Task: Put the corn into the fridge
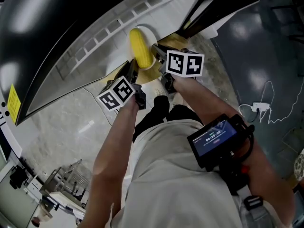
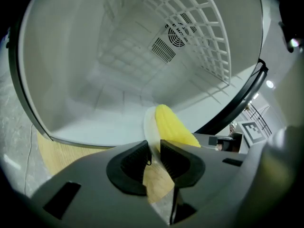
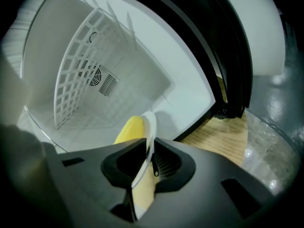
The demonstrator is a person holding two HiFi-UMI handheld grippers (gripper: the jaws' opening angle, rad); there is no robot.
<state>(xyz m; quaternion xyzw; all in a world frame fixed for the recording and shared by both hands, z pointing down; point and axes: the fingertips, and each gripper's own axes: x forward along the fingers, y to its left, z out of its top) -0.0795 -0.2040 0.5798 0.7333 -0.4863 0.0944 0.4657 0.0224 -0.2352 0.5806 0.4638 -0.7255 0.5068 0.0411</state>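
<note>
A yellow corn cob lies on a white plate, held at the mouth of the open fridge. My left gripper is shut on the plate's left rim and my right gripper on its right rim. In the left gripper view the plate's rim runs between the black pads, with the corn just beyond and to the right. In the right gripper view the rim sits between the pads, and the corn lies to its left. The fridge's white inside fills both views ahead.
A white wire shelf and a round fan vent line the fridge's inside. The black door seal frames the opening on the right. A dark glossy door stands to the left. Wooden flooring lies below the opening. A power strip and cable lie on the right.
</note>
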